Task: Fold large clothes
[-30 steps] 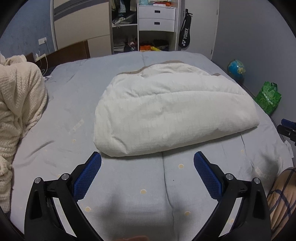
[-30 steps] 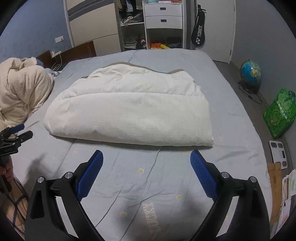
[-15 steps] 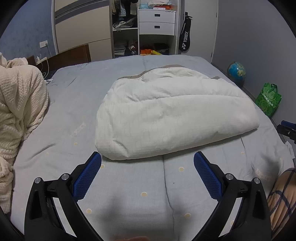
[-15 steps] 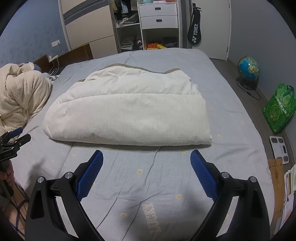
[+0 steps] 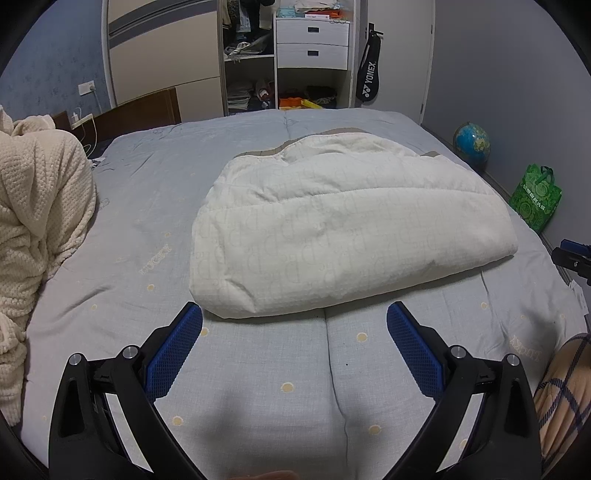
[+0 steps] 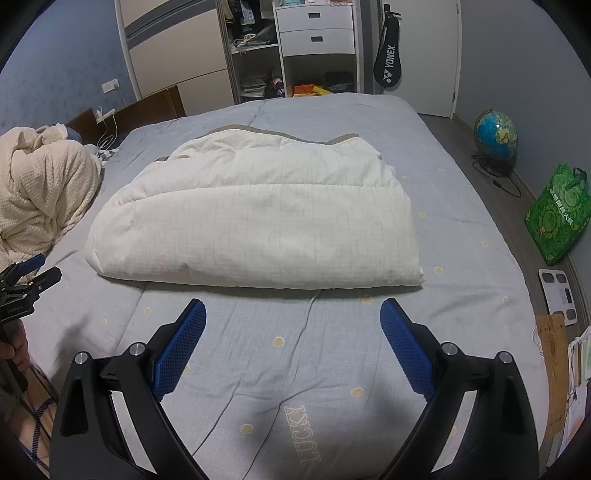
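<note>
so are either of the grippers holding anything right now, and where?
Nothing held. Left gripper and right gripper are both open above the bed, short of the folded white quilt.

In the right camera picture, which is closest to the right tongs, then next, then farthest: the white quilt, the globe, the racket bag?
1. White quilt, on the bed just ahead of the right tongs.
2. Globe, on the floor, far right.
3. Racket bag, hanging at the back wall.

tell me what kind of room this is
A bedroom, most likely in a home. A large bed with a grey cover holds a folded white quilt, and an open wardrobe with clothes and white drawers stands behind it.
</note>
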Demonstrator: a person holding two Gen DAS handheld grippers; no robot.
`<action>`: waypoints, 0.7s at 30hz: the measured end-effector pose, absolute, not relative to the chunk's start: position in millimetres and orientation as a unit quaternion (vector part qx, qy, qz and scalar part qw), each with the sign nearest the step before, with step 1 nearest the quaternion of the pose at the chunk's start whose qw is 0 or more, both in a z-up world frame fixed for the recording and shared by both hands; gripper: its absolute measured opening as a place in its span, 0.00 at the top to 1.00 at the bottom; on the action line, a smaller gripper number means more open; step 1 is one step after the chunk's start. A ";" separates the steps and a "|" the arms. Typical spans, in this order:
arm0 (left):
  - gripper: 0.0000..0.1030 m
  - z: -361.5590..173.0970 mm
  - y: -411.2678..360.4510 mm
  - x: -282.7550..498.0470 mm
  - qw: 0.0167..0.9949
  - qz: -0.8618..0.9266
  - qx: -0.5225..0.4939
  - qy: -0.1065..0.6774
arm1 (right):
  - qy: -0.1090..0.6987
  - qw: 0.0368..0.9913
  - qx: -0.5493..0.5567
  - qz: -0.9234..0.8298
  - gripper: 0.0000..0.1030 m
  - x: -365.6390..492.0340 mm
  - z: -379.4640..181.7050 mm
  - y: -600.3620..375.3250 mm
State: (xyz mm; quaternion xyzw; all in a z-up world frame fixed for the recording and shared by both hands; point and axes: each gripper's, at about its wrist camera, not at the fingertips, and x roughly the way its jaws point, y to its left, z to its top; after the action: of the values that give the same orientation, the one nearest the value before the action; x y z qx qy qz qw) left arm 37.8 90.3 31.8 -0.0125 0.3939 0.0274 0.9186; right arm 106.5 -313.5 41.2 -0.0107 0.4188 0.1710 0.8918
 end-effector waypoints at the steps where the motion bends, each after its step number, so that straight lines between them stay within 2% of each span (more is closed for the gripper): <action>1: 0.06 31.5 90.2 37.8 0.918 0.028 -0.012 0.394 | 0.419 0.892 -0.011 0.171 0.12 106.7 41.1 -313.6; 21: 0.06 32.3 90.9 37.7 0.919 0.025 -0.011 0.393 | 0.419 0.892 -0.010 0.171 0.12 106.5 40.8 -313.5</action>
State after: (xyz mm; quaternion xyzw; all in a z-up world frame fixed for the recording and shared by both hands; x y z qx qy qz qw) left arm 37.7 90.9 32.3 -0.0106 0.3934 0.0251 0.9189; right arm 106.5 -313.5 40.8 -0.0102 0.4193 0.1706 0.8916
